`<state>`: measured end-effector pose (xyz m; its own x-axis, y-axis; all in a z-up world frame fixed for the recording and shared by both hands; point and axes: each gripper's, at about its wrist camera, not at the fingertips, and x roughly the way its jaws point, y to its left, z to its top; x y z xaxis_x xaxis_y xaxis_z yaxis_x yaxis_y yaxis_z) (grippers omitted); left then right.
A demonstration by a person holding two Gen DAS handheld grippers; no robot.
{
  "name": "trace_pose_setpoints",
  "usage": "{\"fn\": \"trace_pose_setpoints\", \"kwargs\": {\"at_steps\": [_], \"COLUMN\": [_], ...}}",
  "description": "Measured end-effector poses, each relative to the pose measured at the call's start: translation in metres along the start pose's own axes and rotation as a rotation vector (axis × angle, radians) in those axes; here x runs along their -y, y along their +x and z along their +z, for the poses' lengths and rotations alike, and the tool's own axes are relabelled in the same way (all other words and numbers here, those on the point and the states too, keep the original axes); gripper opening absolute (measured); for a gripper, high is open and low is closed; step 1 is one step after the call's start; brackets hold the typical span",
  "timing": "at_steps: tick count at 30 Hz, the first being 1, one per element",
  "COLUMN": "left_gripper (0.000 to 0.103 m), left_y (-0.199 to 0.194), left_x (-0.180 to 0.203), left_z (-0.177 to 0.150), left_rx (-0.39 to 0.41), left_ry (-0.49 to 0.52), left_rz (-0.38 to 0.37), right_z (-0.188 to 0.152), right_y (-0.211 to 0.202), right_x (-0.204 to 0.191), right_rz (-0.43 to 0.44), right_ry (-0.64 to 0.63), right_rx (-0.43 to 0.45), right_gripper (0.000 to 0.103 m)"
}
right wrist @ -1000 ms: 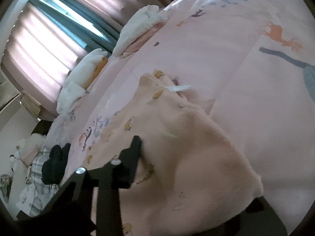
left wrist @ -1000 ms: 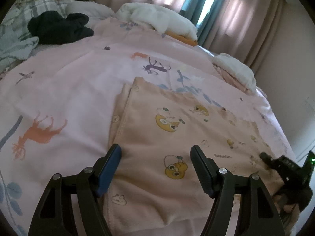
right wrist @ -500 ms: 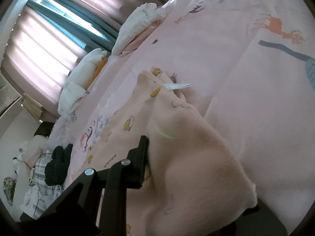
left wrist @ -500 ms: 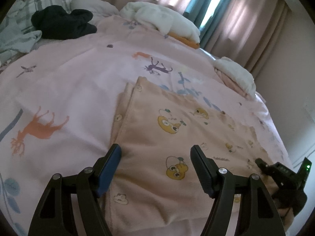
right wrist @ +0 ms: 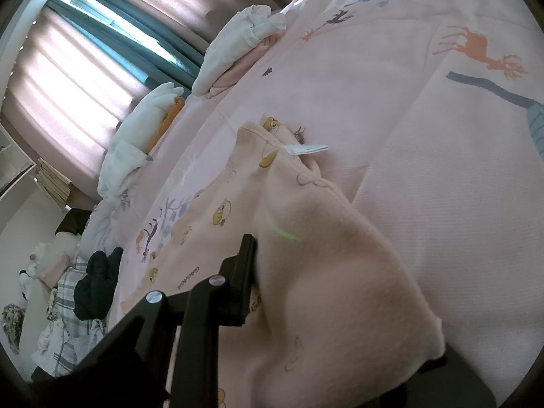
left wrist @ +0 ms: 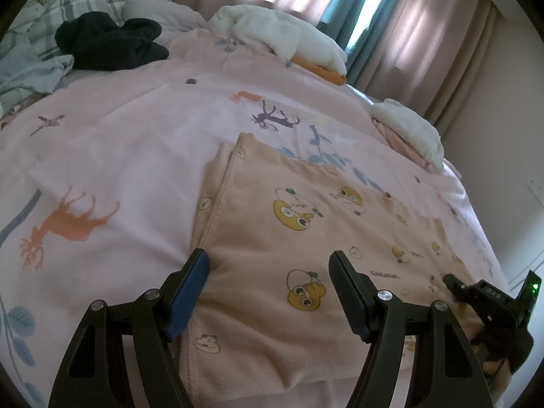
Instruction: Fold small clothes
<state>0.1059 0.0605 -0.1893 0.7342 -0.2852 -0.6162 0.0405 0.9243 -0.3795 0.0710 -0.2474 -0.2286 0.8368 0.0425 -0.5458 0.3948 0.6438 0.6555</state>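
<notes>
right tool (right wrist: 340, 292) pinching soft fleecy peach garment (left wrist: 306, 238), bunched fold.

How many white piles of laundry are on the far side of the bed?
2: one white pile by the curtain gap, with an orange item under it; another at the far right edge. More may be hidden.

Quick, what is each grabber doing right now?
Left gripper: open, holding nothing, jaws apart over the peach garment.
Right gripper: shut on the peach garment, a bunched fold pinched between its jaws.

Soft matt fleecy cloth garment (left wrist: 306, 238)
</notes>
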Motion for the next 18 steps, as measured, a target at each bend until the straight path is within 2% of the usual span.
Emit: {"fn": "trace_pose_setpoints", "kwargs": {"at_steps": [8, 10, 14, 18], "left_gripper": [0.072, 0.072, 0.072, 0.072], "left_y": [0.000, 0.000, 0.000, -0.001], "left_x": [-0.001, -0.001, -0.002, -0.003], "left_z": [0.000, 0.000, 0.000, 0.000], "left_rx": [0.000, 0.000, 0.001, 0.001], "left_ry": [0.000, -0.001, -0.009, -0.017], "left_rz": [0.001, 0.000, -0.009, -0.016], "right_z": [0.000, 0.001, 0.004, 0.002], "right_y": [-0.002, -0.005, -0.019, -0.024], "right_x": [-0.011, -0.020, -0.053, -0.092], "right_rz": [-0.052, -0.052, -0.035, -0.013], "right_ry": [-0.046, -0.078, -0.216, -0.347], "right_rx": [0.003, 0.015, 0.068, 0.081], "right_gripper": [0.018, 0.015, 0.014, 0.013]}}
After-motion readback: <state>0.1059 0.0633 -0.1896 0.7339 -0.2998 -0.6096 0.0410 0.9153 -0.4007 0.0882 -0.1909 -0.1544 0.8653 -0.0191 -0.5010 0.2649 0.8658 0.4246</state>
